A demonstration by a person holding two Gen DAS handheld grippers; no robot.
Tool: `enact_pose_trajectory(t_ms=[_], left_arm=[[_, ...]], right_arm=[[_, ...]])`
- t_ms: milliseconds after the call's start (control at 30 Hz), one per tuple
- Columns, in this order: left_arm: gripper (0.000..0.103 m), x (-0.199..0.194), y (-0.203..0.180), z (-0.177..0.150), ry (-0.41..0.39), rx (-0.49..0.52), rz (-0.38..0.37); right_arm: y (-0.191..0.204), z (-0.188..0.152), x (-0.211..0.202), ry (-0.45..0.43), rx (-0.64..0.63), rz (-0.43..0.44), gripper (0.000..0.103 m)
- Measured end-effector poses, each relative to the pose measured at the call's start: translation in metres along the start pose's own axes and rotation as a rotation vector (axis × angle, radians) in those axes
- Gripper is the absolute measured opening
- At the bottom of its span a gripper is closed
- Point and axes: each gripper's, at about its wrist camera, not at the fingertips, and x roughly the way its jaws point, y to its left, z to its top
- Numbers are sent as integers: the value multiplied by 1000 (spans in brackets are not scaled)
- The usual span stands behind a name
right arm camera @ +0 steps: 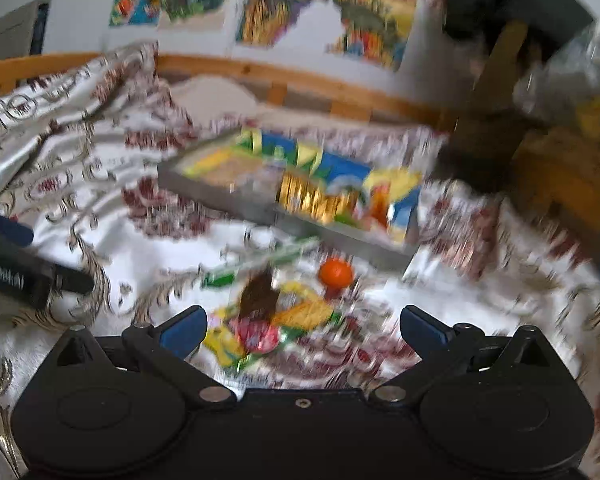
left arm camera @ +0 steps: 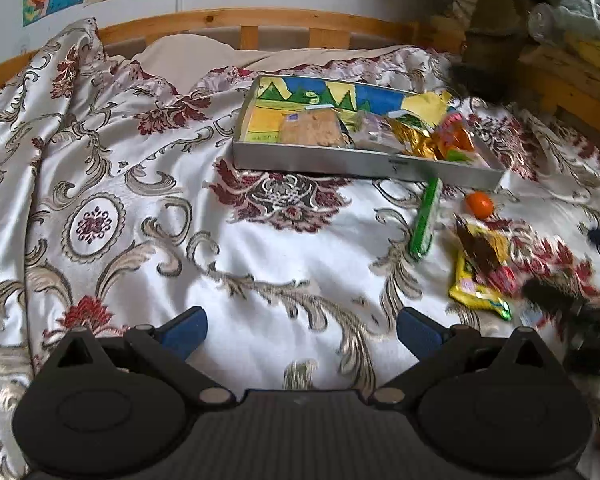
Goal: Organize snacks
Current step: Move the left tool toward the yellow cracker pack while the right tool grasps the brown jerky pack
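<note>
A grey tray (left arm camera: 364, 163) with a painted inner wall lies on the bedspread and holds several snack packets, among them a gold wrapper (left arm camera: 414, 138). In front of it lie a green stick pack (left arm camera: 425, 220), a small orange ball (left arm camera: 479, 204) and a yellow packet (left arm camera: 478, 280) under a brown one. My left gripper (left arm camera: 300, 330) hovers open over bare cloth, left of these. My right gripper (right arm camera: 303, 330) is open just above the loose pile of the yellow packet (right arm camera: 300, 314), a red wrapper (right arm camera: 258, 336) and the orange ball (right arm camera: 335, 274); the tray (right arm camera: 260, 208) lies beyond. The right view is blurred.
A patterned satin bedspread (left arm camera: 140, 208) covers the bed, with a wooden headboard rail (left arm camera: 236, 20) and painted pictures on the wall behind. Cluttered wooden shelving (left arm camera: 560, 60) stands at the right. The left gripper's body (right arm camera: 16, 268) shows at the right view's left edge.
</note>
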Motion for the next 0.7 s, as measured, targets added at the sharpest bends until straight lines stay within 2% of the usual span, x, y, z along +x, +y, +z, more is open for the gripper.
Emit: enact_pose_trajectory(t_ms=[100, 300, 367, 500, 633, 700], left_arm=[[103, 9, -3, 9, -10, 7, 4], [103, 28, -6, 22, -8, -11, -2], [103, 32, -8, 24, -11, -8, -2], [103, 36, -11, 26, -18, -5, -7], [103, 38, -16, 27, -23, 5, -21], [103, 38, -18, 26, -25, 10, -29]], right_arm=[[2, -2, 15, 39, 16, -5, 99], [13, -4, 35, 19, -18, 10, 90], [15, -3, 42, 24, -26, 13, 83], [13, -3, 50, 34, -1, 35, 77], [10, -1, 51, 47, 24, 73, 51], [9, 0, 51, 64, 36, 88, 50]])
